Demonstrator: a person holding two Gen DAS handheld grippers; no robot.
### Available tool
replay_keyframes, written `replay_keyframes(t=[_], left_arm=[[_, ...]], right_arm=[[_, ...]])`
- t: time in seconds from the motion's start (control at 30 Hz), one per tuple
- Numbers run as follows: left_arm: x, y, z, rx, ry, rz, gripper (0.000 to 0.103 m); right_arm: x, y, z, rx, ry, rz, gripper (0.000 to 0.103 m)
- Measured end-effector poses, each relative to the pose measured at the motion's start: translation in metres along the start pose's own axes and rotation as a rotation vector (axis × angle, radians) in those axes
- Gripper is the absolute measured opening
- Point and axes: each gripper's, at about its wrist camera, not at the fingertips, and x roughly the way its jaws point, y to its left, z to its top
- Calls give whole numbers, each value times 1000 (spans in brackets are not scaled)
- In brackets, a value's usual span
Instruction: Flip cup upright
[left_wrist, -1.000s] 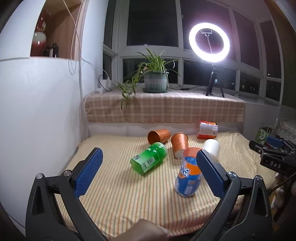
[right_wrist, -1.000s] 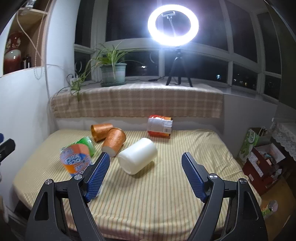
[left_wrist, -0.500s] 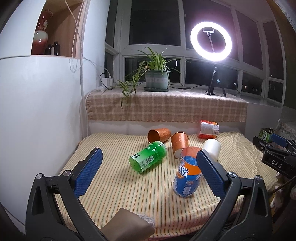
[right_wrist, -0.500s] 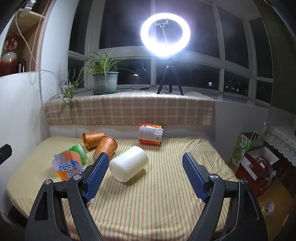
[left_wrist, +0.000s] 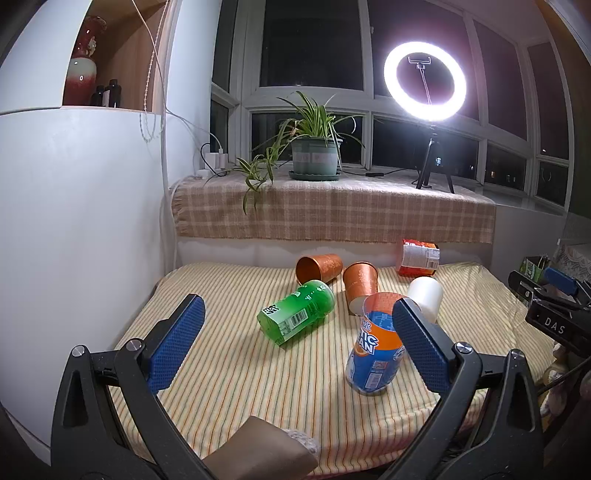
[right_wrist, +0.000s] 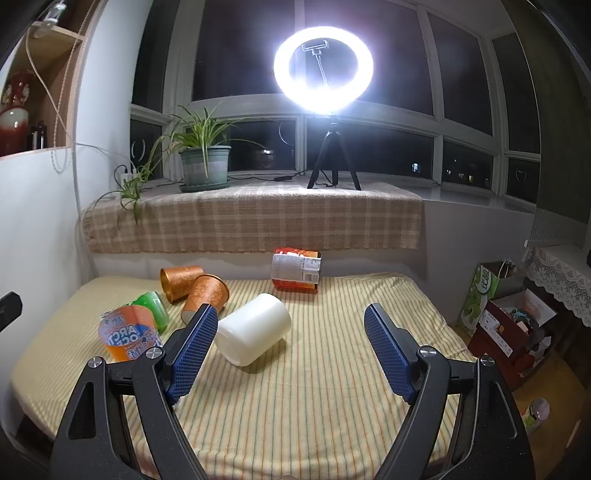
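Several cups lie on a striped cloth (left_wrist: 229, 369). A white cup (right_wrist: 253, 334) lies on its side, also in the left wrist view (left_wrist: 426, 295). Two copper cups (left_wrist: 319, 267) (left_wrist: 360, 286) lie tipped near the back. A green cup (left_wrist: 297, 317) lies on its side. An orange-and-blue cup (left_wrist: 375, 350) stands leaning. A red-and-white cup (right_wrist: 297, 269) lies at the back. My left gripper (left_wrist: 295, 336) is open and empty above the front. My right gripper (right_wrist: 290, 349) is open and empty, just in front of the white cup.
A white wall (left_wrist: 74, 221) bounds the left side. A checked ledge (right_wrist: 251, 221) behind holds a potted plant (right_wrist: 205, 166) and a ring light on a tripod (right_wrist: 325, 74). Boxes and bags (right_wrist: 509, 317) stand on the floor to the right.
Both grippers have drawn back and risen a little, so the cups look smaller and lower. Nothing on the cloth has moved. Both grippers stay open.
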Motion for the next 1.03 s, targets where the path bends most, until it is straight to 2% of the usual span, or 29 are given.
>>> replay_keyframes(t=[1.03], left_arm=[[7,4,-5,21,-5,11,103]], right_arm=[[5,-3,-2,2,14,4,82]])
